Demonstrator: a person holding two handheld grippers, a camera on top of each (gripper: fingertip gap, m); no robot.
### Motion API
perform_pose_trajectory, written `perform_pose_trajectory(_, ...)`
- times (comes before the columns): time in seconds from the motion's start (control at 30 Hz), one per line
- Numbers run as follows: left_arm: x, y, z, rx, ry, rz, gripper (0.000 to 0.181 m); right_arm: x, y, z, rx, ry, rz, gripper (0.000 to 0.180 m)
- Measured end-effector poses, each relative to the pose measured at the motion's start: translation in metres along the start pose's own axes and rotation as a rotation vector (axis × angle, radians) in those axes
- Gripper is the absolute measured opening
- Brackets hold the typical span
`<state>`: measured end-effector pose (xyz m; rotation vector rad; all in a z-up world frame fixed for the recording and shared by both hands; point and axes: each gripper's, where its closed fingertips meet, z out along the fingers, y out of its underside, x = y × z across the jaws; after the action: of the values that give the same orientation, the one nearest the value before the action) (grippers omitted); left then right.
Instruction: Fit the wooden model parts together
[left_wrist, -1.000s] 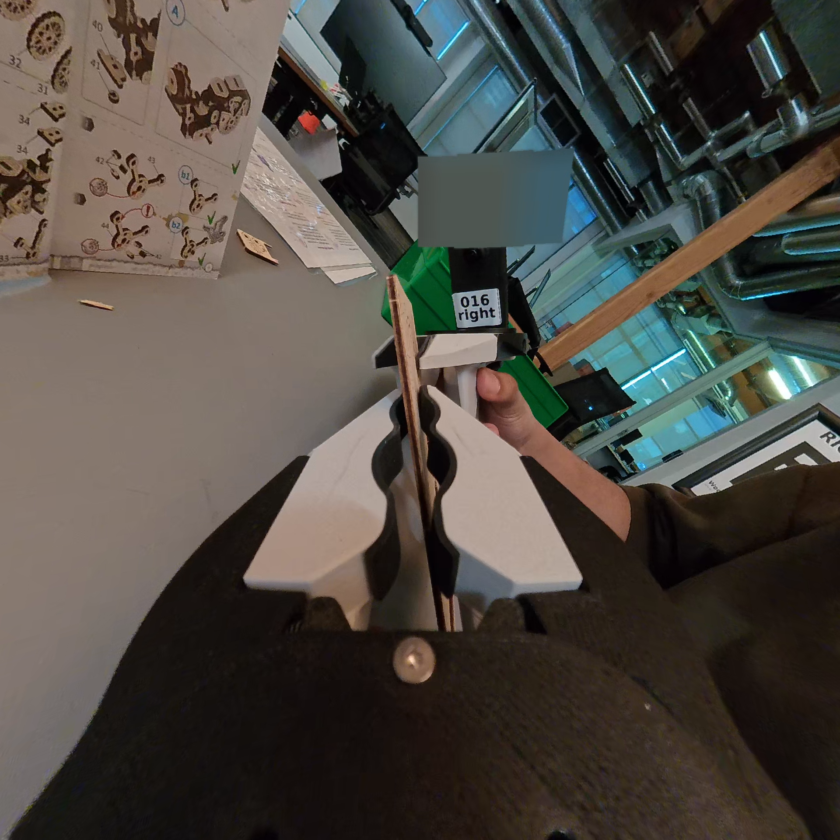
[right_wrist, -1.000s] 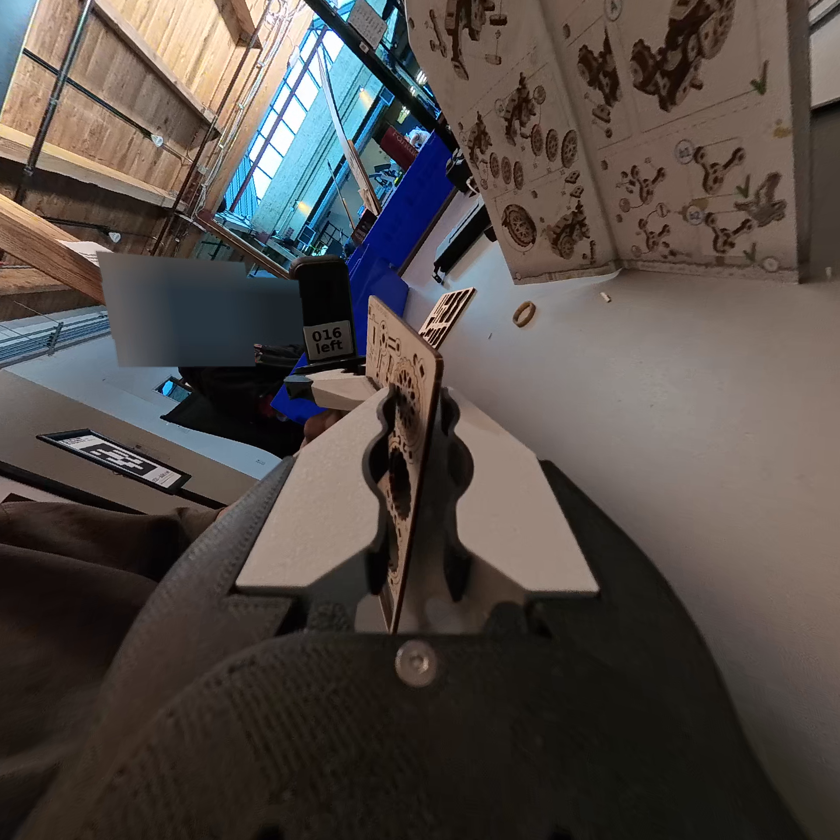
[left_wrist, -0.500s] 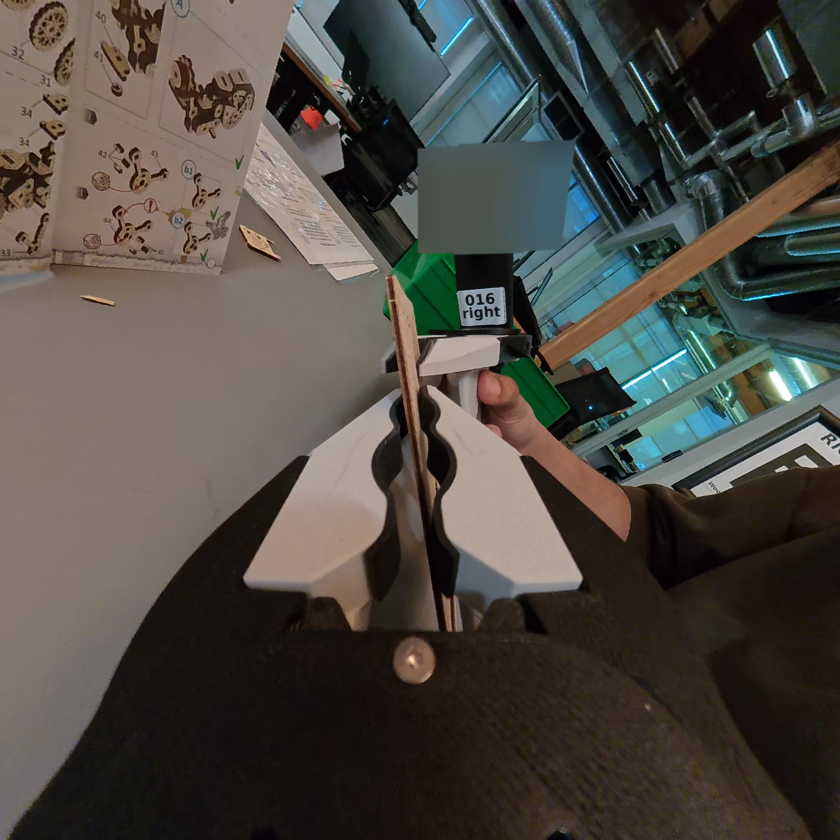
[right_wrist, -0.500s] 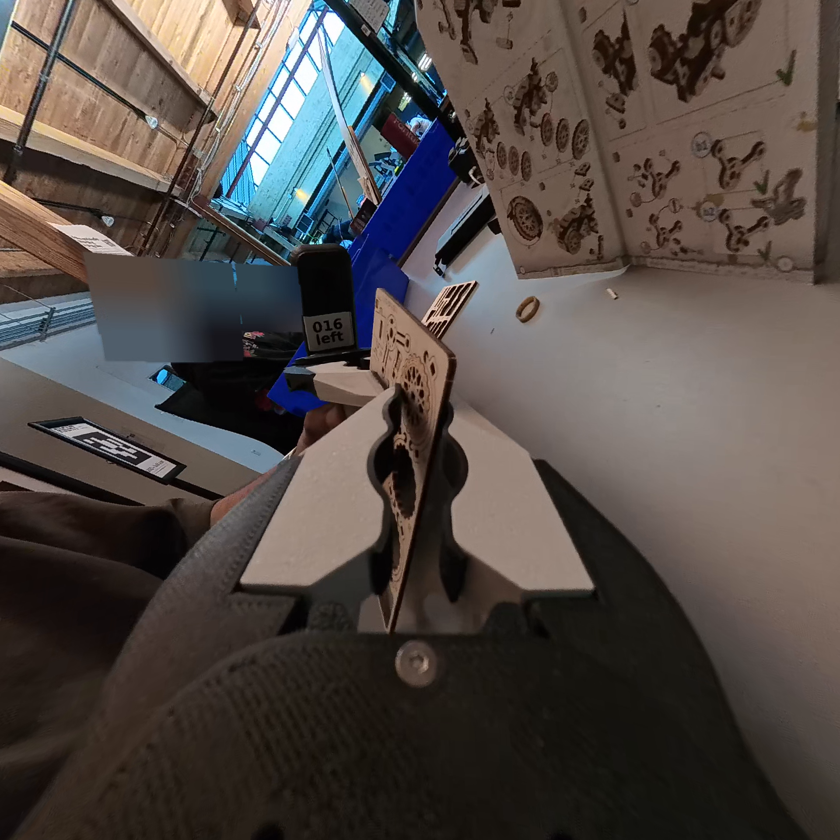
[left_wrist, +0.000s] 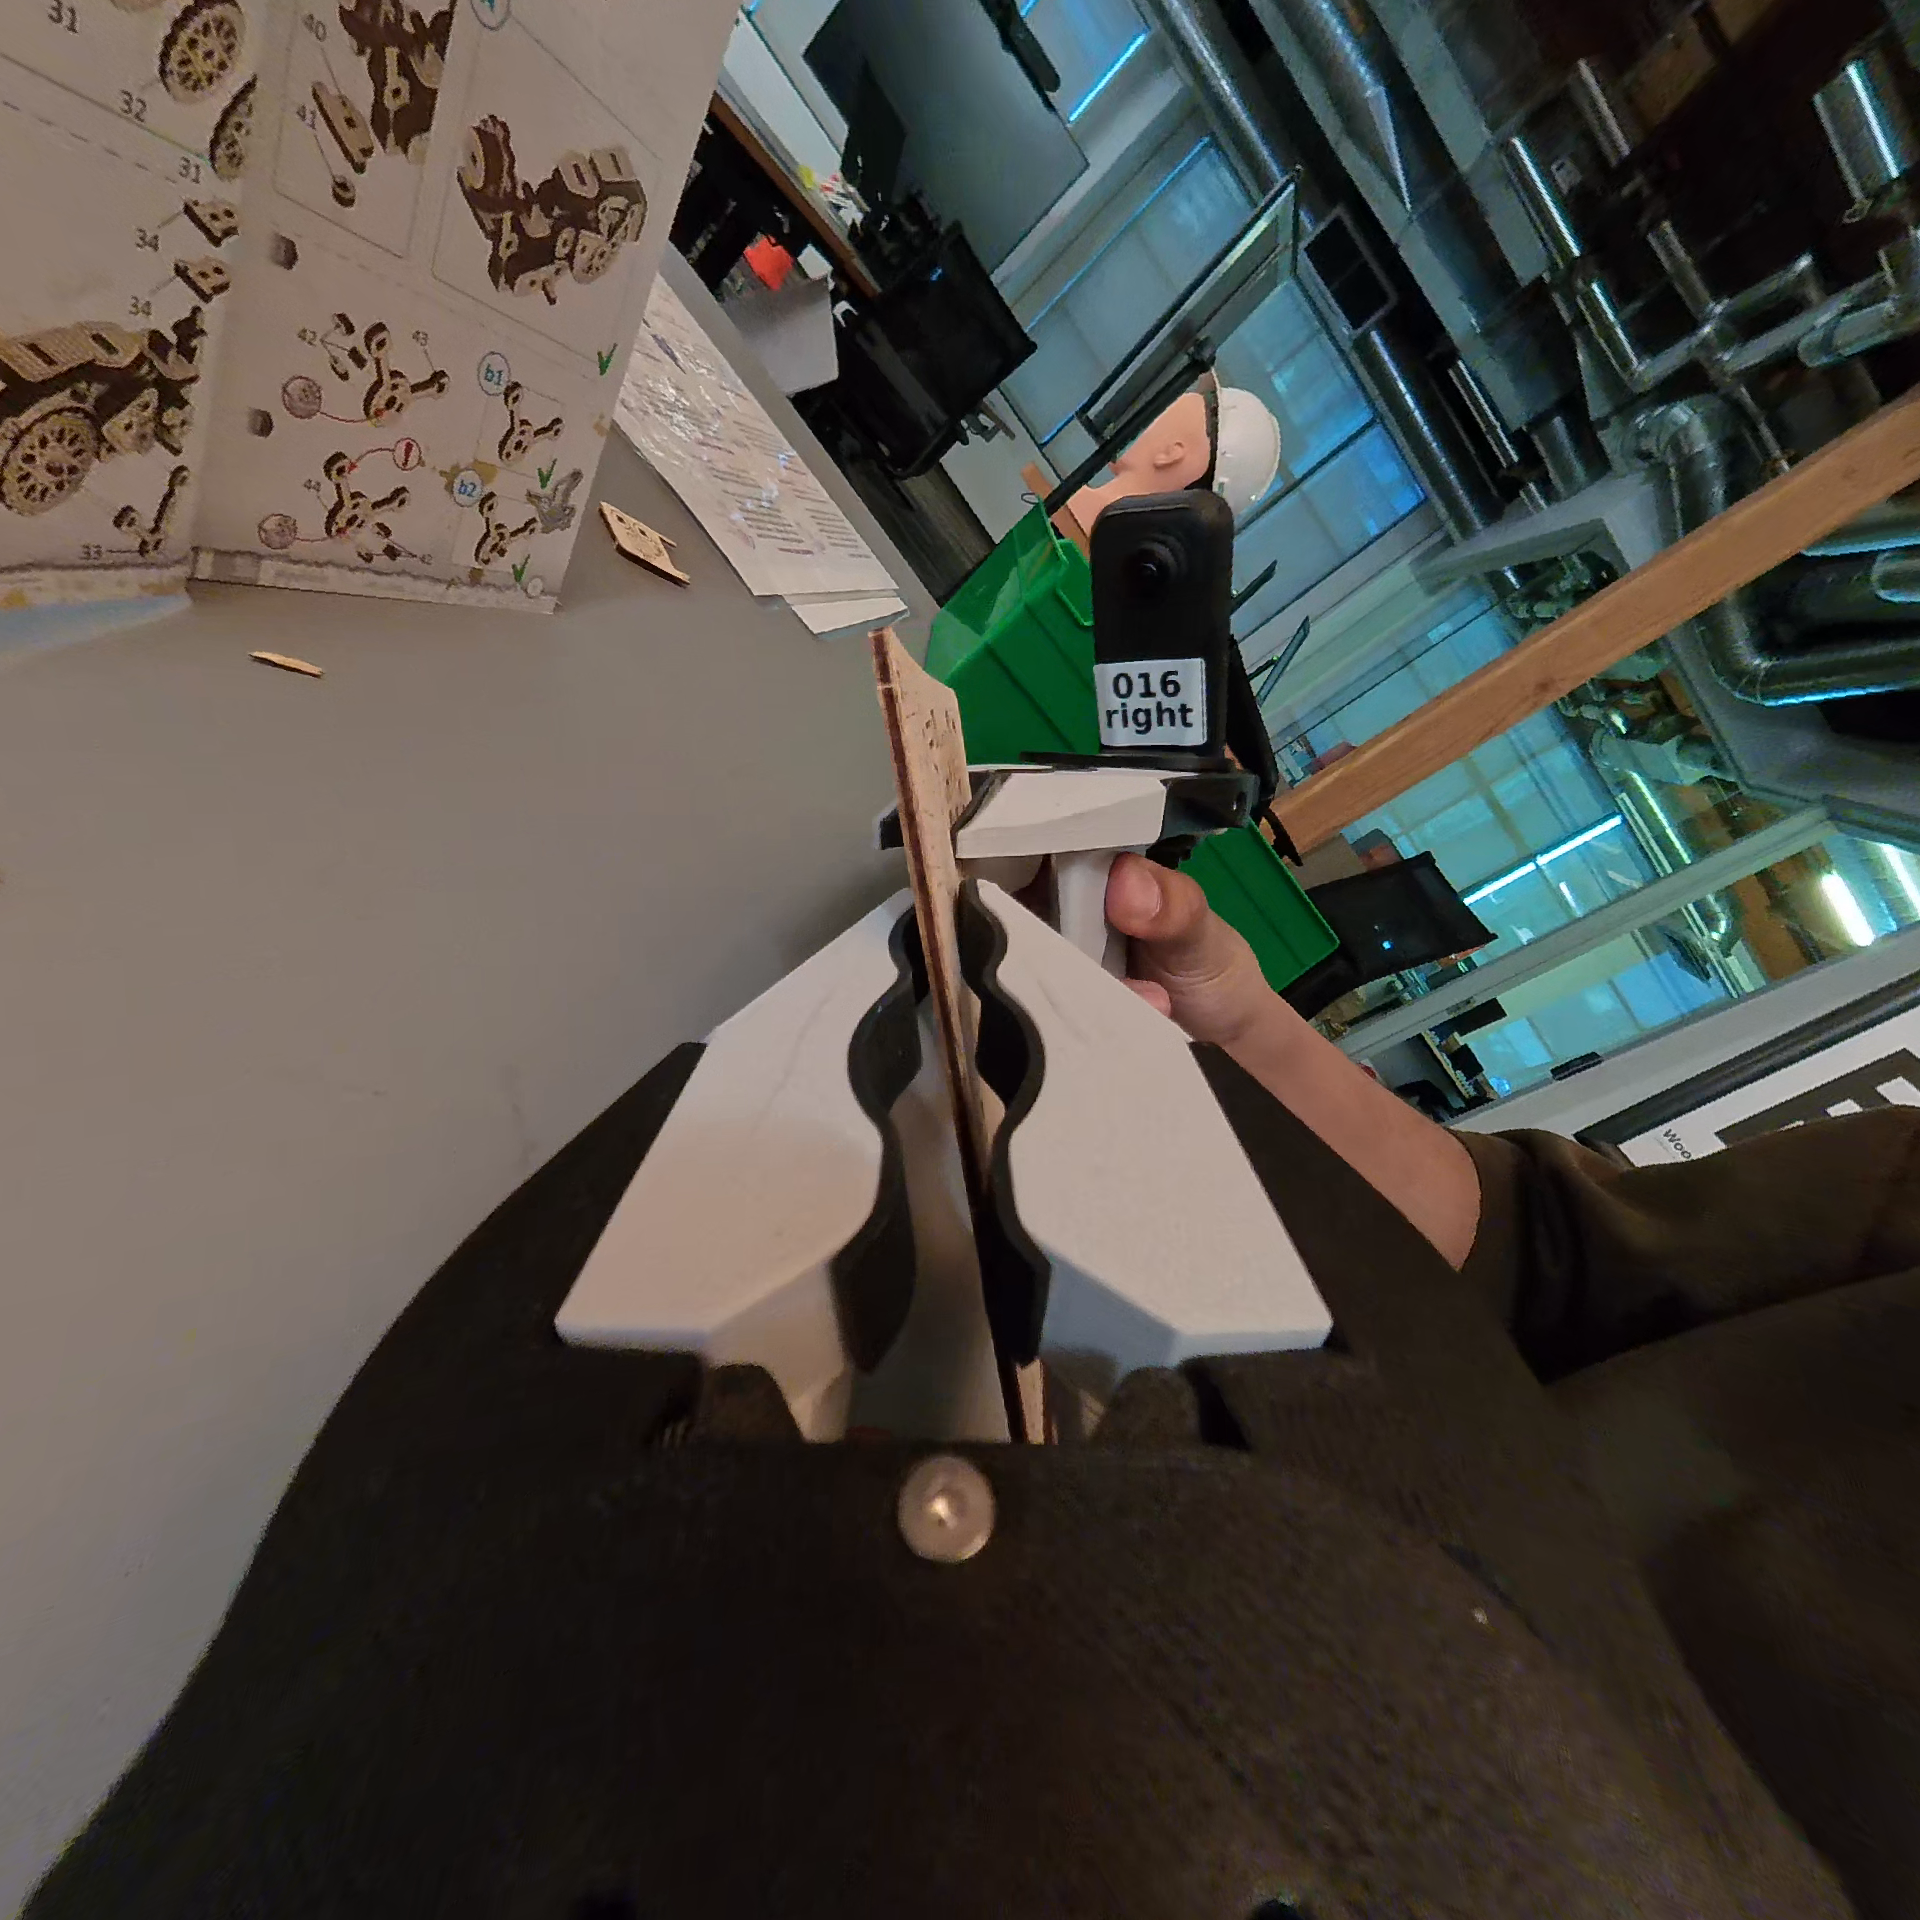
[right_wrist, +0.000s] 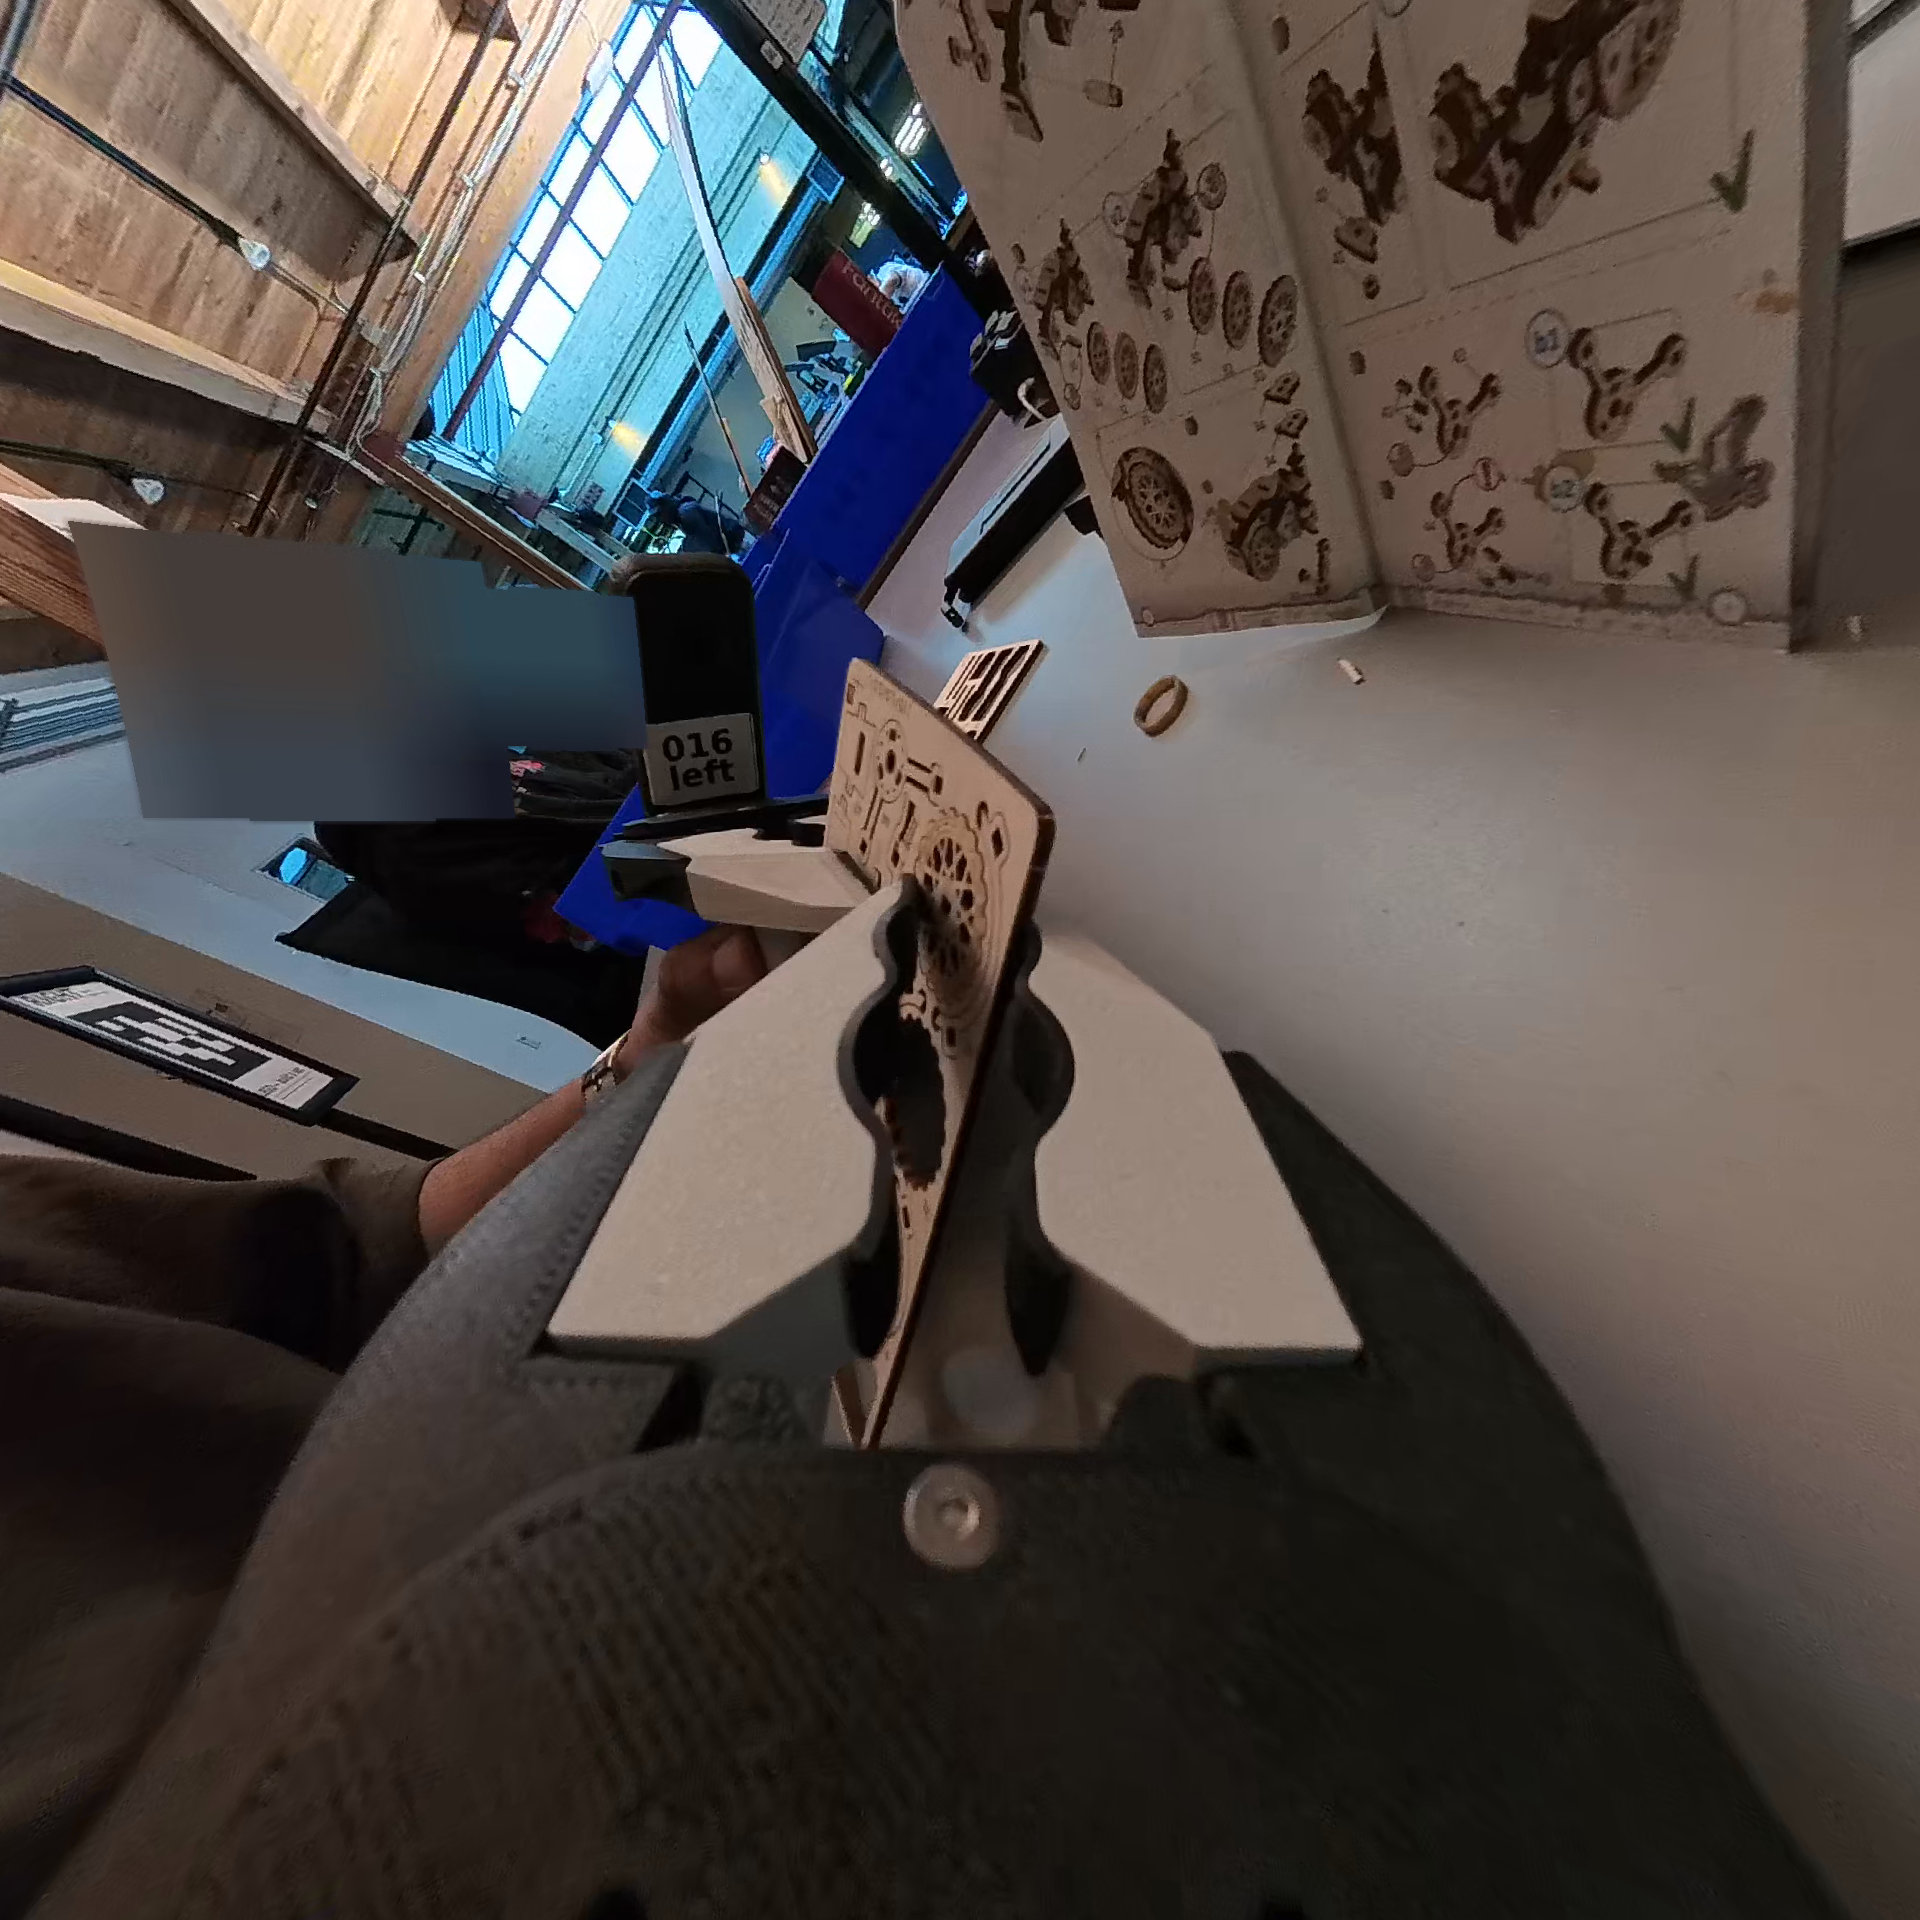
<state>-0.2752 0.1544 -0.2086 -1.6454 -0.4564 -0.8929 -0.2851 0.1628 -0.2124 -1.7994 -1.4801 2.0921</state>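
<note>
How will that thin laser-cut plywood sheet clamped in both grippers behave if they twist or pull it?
The thin laser-cut plywood sheet probably flexes slightly, being very thin edge-on. Its many cut-outs likely make it fragile, so twisting may snap it. It seems light: the left gripper and right gripper each pinch only an end.

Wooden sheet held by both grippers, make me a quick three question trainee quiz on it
1. True or false: only the left gripper holds the wooden sheet.
2. What lies on the table beyond the sheet? A) a small wooden ring B) a screwdriver C) a cup
3. Fill in: propped upright at the table's far edge are the printed assembly ____.

Key: 1 false, the right gripper clamps it too. 2 A, the ring. 3 instructions.
</note>
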Motion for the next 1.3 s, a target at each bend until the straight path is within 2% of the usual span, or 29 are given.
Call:
perform_pose_trajectory(0.53, -0.002, 0.001, 0.001, -0.003, -0.020, -0.002, 0.000, 0.004, 0.001, 0.001, 0.000, 0.042, -0.017, 0.015)
perform_pose_trajectory(0.73, 0.004, -0.002, -0.001, 0.017, 0.022, 0.013, 0.001, -0.003, -0.004, 0.000, 0.036, 0.028, -0.069, 0.016)
perform_pose_trajectory(0.93, 0.003, -0.002, -0.001, 0.011, 0.024, 0.007, 0.000, 0.002, -0.019, -0.012, 0.126, -0.015, 0.048, 0.016)
perform_pose_trajectory(1.3, 0.004, 0.002, 0.002, -0.016, 0.023, 0.017, 0.001, 0.001, -0.010, -0.006, 0.069, -0.005, 0.046, 0.015)
